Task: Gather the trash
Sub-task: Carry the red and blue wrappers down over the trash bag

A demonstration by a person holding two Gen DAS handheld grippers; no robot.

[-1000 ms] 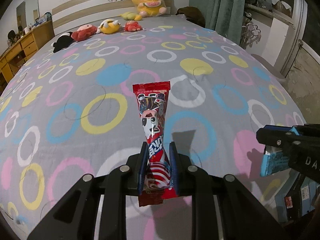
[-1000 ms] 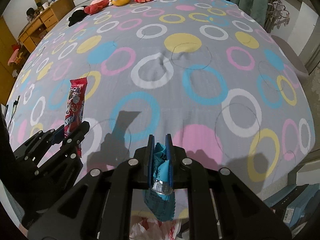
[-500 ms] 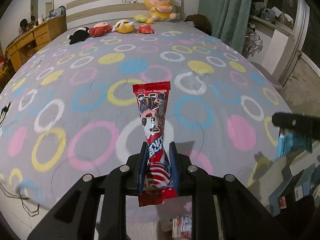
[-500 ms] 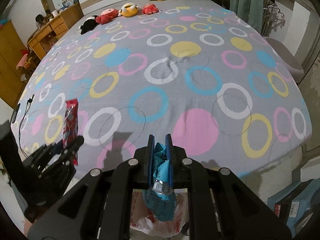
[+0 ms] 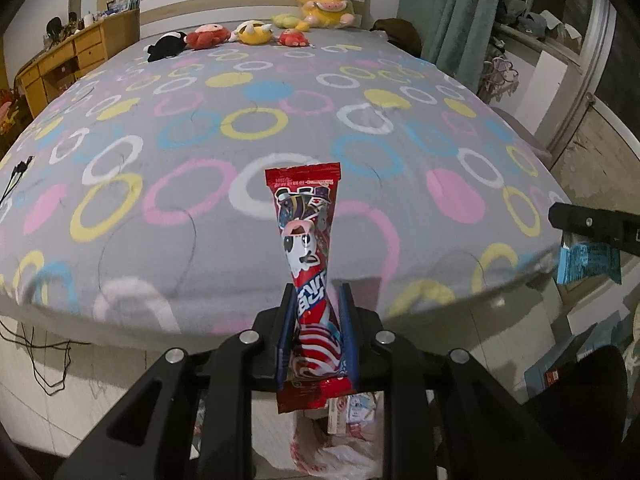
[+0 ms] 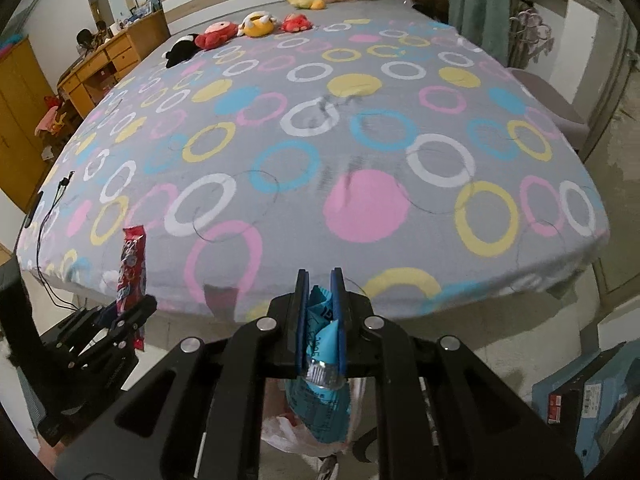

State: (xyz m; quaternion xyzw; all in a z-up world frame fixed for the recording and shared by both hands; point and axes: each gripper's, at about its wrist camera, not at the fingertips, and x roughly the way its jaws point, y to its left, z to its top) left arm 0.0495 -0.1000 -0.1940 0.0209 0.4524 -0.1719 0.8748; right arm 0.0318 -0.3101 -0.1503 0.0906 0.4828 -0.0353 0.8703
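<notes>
My left gripper [image 5: 316, 300] is shut on a long red snack wrapper [image 5: 306, 236] that stands up out of its jaws, just off the foot of the bed. In the right wrist view the same left gripper [image 6: 130, 312] shows at the lower left with the red wrapper [image 6: 132, 264]. My right gripper [image 6: 319, 292] is shut on a crumpled blue wrapper [image 6: 320, 384], which hangs down below the jaws; it shows at the right edge of the left wrist view as the blue wrapper [image 5: 588, 264]. A white plastic bag [image 5: 336, 448] with trash lies on the floor under both grippers, also seen as the bag [image 6: 288, 436].
The bed [image 5: 248, 200] with a grey sheet of coloured rings fills the view ahead. Several plush toys [image 5: 248, 34] lie by the headboard. A wooden desk [image 5: 64, 64] stands left, a green curtain [image 5: 452, 20] right. Cables [image 5: 36, 364] trail on the floor; blue boxes [image 6: 588, 396] lie lower right.
Both grippers have drawn back from over the bed to past its foot edge, each keeping its wrapper. The floor and the plastic bag have come into view below them.
</notes>
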